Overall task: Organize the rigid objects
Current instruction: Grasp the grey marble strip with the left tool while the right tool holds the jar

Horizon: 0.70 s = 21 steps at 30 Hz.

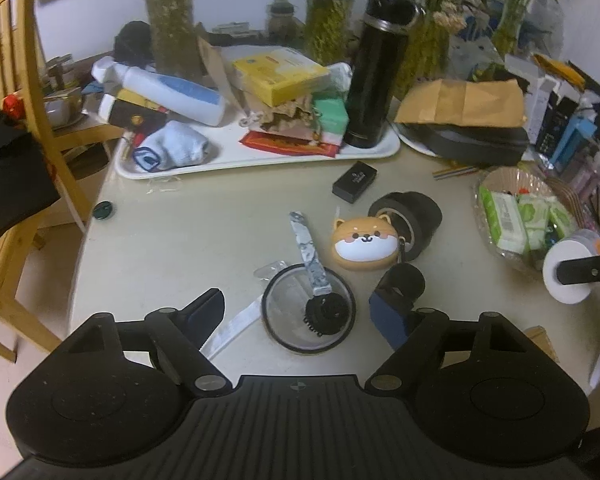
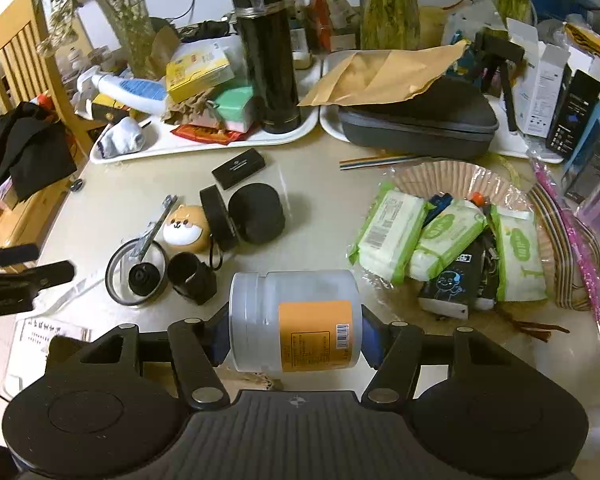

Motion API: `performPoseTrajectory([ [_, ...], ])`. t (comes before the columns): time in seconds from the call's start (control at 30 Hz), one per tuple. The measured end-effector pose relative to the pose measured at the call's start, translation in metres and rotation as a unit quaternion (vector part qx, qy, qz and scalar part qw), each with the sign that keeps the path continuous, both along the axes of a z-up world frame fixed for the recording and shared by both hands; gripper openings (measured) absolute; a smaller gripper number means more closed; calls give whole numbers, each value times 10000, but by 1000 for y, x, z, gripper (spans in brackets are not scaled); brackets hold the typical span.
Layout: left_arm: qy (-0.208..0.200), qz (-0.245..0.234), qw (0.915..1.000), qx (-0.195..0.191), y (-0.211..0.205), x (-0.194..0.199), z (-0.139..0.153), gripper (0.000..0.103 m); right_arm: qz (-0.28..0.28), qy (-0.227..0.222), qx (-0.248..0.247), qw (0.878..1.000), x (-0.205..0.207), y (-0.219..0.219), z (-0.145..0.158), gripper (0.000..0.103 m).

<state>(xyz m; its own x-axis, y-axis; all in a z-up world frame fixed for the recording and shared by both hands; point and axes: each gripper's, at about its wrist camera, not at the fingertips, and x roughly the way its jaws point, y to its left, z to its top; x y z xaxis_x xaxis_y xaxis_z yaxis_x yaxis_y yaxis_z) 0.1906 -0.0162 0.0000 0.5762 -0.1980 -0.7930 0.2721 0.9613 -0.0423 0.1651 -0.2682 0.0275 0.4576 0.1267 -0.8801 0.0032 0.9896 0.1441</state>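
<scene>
My left gripper (image 1: 300, 314) is open low over the table. Between its spread fingers lies a clear round lid with a black rim (image 1: 284, 312), untouched. A brush with a patterned handle (image 1: 310, 252) rests across the lid. A small black cylinder (image 1: 405, 283) stands right by the right finger (image 1: 390, 316). Beyond them sit a dog-face case (image 1: 362, 240), a black tape roll (image 1: 414, 216) and a small black box (image 1: 355, 182). My right gripper (image 2: 294, 334) is shut on a translucent jar with an orange label (image 2: 296, 320), held sideways above the table; the jar's white end (image 1: 568, 276) shows in the left wrist view.
A white tray (image 1: 260, 162) at the back holds a black thermos (image 1: 374, 68), boxes and a rolled cloth. A grey case (image 2: 416, 124) lies on a second tray. A basket of wipe packs (image 2: 452, 236) sits to the right. A wooden chair (image 1: 48, 120) stands left of the table.
</scene>
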Motion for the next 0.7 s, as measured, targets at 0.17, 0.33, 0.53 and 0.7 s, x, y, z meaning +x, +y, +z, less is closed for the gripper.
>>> performPoseTrajectory([
  [0.17, 77, -127, 9998, 132, -12, 12, -11, 72, 129, 4, -2, 9999, 3, 7, -3, 64],
  [0.33, 129, -235, 9993, 271, -25, 28, -22, 66, 195, -52, 84, 9998, 5, 11, 0, 64],
  [0.53, 295, -98, 9989, 336, -32, 56, -44, 52, 249, -127, 198, 9994, 6, 14, 4, 64],
  [0.7, 405, -46, 9986, 330, -35, 71, -60, 49, 245, -172, 257, 9992, 8, 14, 6, 64],
])
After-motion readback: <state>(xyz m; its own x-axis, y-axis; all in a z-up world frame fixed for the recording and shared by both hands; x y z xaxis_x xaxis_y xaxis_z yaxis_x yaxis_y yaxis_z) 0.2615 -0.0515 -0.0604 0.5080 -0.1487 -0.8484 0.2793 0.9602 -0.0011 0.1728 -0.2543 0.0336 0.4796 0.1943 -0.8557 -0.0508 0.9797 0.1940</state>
